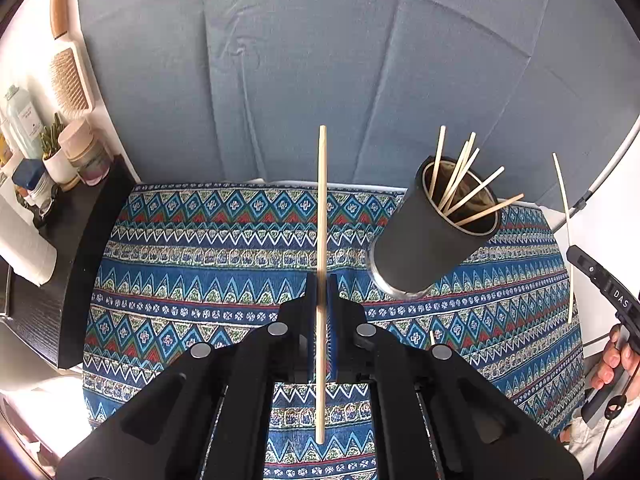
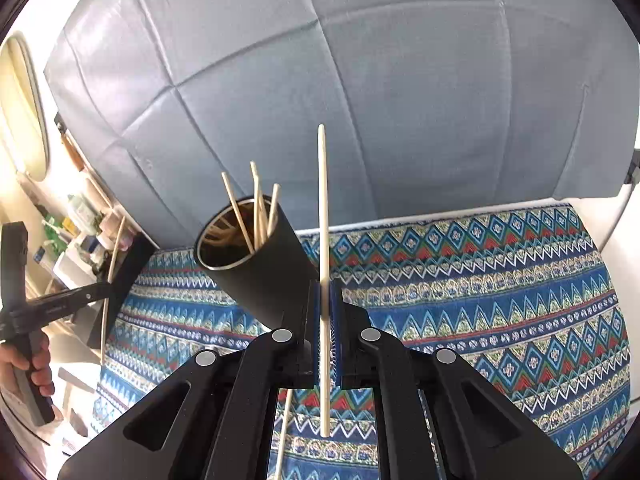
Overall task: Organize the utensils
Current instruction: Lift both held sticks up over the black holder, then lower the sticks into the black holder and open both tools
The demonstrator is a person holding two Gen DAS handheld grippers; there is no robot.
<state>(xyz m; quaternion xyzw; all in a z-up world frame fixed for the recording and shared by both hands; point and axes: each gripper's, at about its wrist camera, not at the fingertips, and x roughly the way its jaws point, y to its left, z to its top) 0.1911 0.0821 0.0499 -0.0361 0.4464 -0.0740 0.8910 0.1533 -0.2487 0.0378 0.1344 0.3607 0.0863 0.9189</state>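
Left gripper (image 1: 321, 280): jaws are closed on a single wooden chopstick (image 1: 321, 240), which is clamped near its middle and stands almost upright in the left wrist view, one end rising above the blue pads (image 1: 334, 292) and the other projecting down between the gripper's arms.

Right gripper (image 2: 325, 284): jaws are likewise clamped on a second chopstick (image 2: 323, 200), held in the same near-vertical attitude, with its tapered tip uppermost against the grey backdrop (image 2: 400, 80).

A black cylindrical holder (image 1: 424, 240) is seen standing on the patterned tablecloth (image 1: 200, 260), to the right of the left gripper and just left of the right gripper. Several chopsticks (image 1: 460, 180) are lodged inside it, fanned out over the rim at differing angles.

One further stick (image 2: 284, 432) is noted lying on the cloth below the right gripper; whether it touches anything else cannot be told.

At the right edge of the left wrist view, the other gripper is seen from the side with its stick (image 1: 566, 240), and a person's hand (image 1: 616, 356) is wrapped around the handle. A shelf with bottles and a small potted plant (image 1: 54, 148) is recorded at far left.
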